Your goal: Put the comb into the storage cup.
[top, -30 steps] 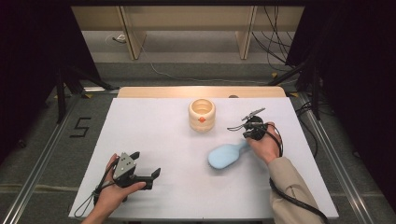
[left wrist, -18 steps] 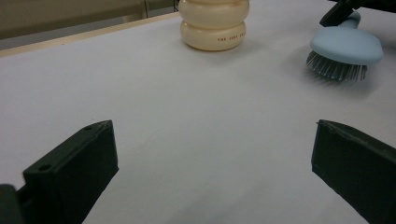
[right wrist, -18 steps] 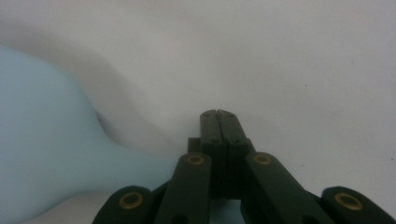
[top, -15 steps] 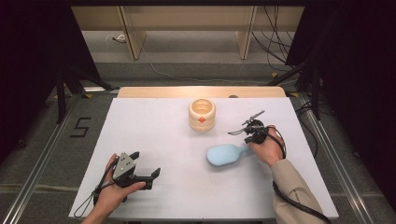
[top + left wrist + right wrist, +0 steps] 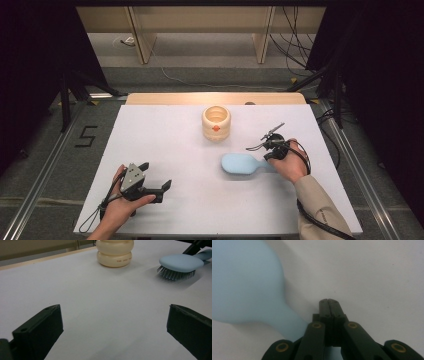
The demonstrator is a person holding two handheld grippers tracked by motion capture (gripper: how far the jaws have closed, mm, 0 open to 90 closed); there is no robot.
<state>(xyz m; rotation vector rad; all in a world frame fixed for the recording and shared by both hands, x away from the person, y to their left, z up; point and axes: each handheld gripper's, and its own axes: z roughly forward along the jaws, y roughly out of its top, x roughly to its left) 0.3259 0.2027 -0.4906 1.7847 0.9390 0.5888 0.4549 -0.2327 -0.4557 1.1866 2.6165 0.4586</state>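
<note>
we see a white table top (image 5: 170,150) w/ a wooden strip along its far edge. near the far middle stands a cream ribbed jar (image 5: 216,122), open at the top, w/ a small orange mark on the side facing us. in the left gripper view the same jar shows small printed lettering low on its side, too small to read.

right of centre lies a light blue hairbrush (image 5: 240,163), head toward the middle of the table, handle running to the right into the person's right hand (image 5: 290,162). in the left gripper view the brush sits bristles down, dark bristles touching the table, w/ its smooth back up.

the right gripper (image 5: 328,300) has its jaws pressed flat together w/ nothing between them. in the right gripper view the tips point down at bare table, and the brush neck passes just beside and under the jaws on their left; we can't tell if it touches them. in the high view this gripper sits over the handle end, cable trailing back along the sleeve.

the left gripper (image 5: 150,186) is held by the left hand (image 5: 117,202) near the front left corner of the table, well apart from brush and jar. its jaws stand wide apart, holding nothing, and they frame bare table w/ the jar and brush farther off.

beyond the table lie a grey floor, cables and a "5" marked on the floor (image 5: 86,136) at left.
</note>
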